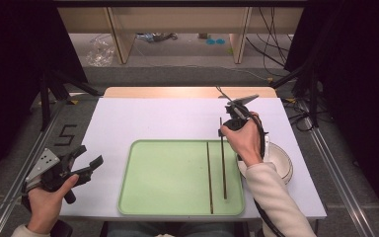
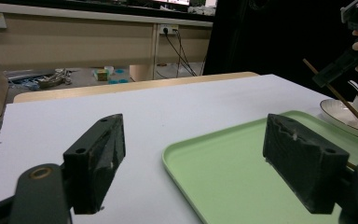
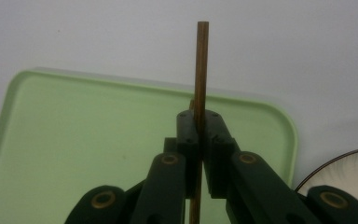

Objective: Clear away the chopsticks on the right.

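Observation:
A pale green tray (image 1: 168, 177) lies at the table's front middle. One thin brown chopstick (image 1: 209, 177) lies in its right part. A second chopstick (image 1: 223, 168) runs beside it, and my right gripper (image 1: 224, 129) is shut on its far part, above the tray's far right rim. In the right gripper view the chopstick (image 3: 201, 65) sticks out past the closed right gripper (image 3: 200, 135) over the tray (image 3: 88, 140). My left gripper (image 1: 91, 155) stands open and empty at the table's left edge. In its own view, the left gripper (image 2: 196, 154) faces the tray (image 2: 223, 172).
A white bowl (image 1: 281, 160) sits on the table just right of the tray, under the right forearm; its rim also appears as bowl (image 3: 345, 168) and bowl (image 2: 349, 116). White tabletop (image 1: 168, 118) stretches beyond the tray. Dark stands flank the table.

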A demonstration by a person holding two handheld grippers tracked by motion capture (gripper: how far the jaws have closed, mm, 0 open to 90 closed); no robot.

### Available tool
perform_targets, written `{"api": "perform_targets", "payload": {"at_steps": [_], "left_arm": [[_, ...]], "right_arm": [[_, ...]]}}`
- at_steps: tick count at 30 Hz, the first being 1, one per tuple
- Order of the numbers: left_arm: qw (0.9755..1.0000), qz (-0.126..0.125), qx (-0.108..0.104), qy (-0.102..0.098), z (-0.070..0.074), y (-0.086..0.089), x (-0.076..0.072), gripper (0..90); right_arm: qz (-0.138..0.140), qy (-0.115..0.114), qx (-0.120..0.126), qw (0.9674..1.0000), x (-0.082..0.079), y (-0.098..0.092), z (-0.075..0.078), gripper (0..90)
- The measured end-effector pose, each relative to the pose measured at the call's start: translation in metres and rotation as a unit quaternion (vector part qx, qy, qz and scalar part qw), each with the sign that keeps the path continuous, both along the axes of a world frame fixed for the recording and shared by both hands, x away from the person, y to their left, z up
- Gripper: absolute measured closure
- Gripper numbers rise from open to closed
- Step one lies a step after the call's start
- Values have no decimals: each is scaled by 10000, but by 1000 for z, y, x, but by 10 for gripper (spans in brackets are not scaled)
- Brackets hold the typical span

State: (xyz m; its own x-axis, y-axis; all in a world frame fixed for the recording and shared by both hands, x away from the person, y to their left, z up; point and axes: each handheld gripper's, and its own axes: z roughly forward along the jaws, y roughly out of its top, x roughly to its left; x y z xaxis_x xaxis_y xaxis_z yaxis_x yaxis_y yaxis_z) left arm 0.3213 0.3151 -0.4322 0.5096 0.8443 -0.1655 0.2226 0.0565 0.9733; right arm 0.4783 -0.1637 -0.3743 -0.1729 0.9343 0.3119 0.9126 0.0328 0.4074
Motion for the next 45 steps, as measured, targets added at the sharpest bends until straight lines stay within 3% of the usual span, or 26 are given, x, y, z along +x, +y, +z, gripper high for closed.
{"api": "perform_targets", "payload": {"at_steps": [8, 16, 26, 32, 33, 34, 36, 38, 40, 41, 44, 45], "left_arm": [[10000, -3, -4, 2, 0, 0, 0, 210], [10000, 2, -3, 2, 0, 0, 0, 210], [10000, -1, 3, 4, 0, 0, 0, 209], [10000, 2, -6, -1, 0, 0, 0, 209], [10000, 0, 0, 3, 0, 0, 0, 209], [10000, 0, -2, 7, 0, 0, 0, 209], [10000, -1, -6, -3, 0, 0, 0, 209], [10000, 2, -5, 2, 0, 0, 0, 209], [10000, -2, 0, 1, 0, 0, 0, 209], [10000, -1, -3, 2, 0, 0, 0, 209], [10000, -3, -2, 2, 0, 0, 0, 209], [10000, -3, -1, 3, 0, 0, 0, 209]], "right_arm": [[12, 525, -144, 9985, 5, 8, -20, 874], [56, 707, -271, 9971, 8, 10, -33, 874], [-117, 1064, -364, 9936, 11, 14, -49, 873], [-183, 1084, -369, 9933, 12, 13, -57, 873], [-105, 1144, -536, 9919, 11, 12, -59, 873], [-77, 1143, -540, 9919, 11, 12, -59, 873], [-440, 1452, -406, 9876, 11, 19, -57, 872], [-284, 1465, -576, 9871, 11, 19, -60, 870], [-425, 1437, -515, 9874, 11, 22, -62, 869], [-260, 1443, -667, 9869, 11, 20, -62, 868], [-401, 1433, -619, 9869, 11, 23, -64, 866], [-224, 1502, -741, 9856, 11, 21, -65, 858]]}}
